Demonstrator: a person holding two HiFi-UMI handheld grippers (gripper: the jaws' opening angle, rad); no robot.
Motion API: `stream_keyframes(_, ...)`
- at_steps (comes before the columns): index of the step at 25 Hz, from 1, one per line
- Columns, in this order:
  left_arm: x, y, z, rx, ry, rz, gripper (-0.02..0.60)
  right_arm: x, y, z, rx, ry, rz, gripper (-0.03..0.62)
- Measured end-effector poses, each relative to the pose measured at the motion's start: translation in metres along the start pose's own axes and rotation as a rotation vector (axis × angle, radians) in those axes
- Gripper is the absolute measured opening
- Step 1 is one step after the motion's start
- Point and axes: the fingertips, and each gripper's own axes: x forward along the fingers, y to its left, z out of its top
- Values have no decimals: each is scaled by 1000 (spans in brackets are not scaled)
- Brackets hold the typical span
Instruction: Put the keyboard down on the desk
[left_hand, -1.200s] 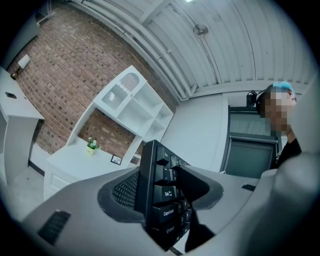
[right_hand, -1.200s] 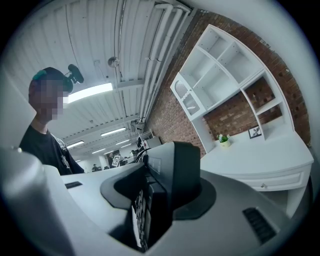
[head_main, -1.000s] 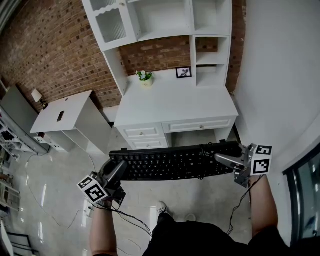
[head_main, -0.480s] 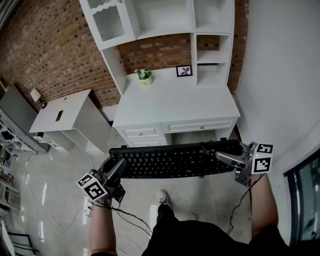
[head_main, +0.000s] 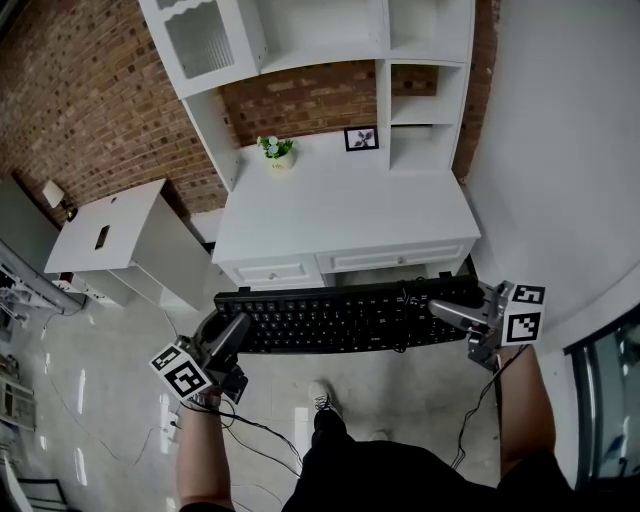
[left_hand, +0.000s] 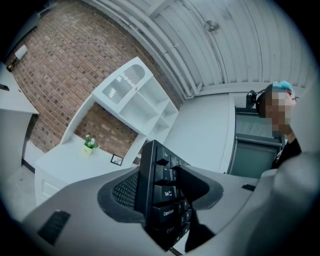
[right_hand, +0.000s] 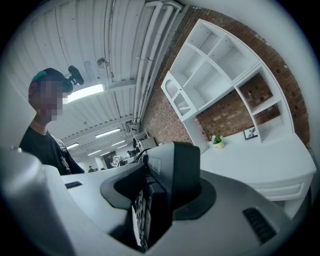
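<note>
Clamping one end each, left gripper (head_main: 232, 337) and right gripper (head_main: 448, 313) hold the keyboard (head_main: 345, 318) level in the air, long axis along the desk (head_main: 340, 215) front, just ahead

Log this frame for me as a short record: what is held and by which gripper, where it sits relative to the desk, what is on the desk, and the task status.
held object: black keyboard, roughly level
left gripper: shut on the keyboard's left end
right gripper: shut on the keyboard's right end
keyboard position: in the air in front of the white desk, not resting on it
on desk: small potted plant and picture frame, both at the back
task status: keyboard not yet put down
</note>
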Motion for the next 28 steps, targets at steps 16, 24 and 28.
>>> stream_keyframes(16, 40, 128, 60, -39, 19, -52, 247, 113, -54, 45, 14, 5, -66, 179)
stream_keyframes(24, 45, 197, 91, -41, 23, -66, 247, 180, -78, 60, 10, 1, -81, 179)
stream_keyframes(28, 51, 229, 100, -48, 28, -70, 247, 208, -94, 62, 16, 3, -91, 179)
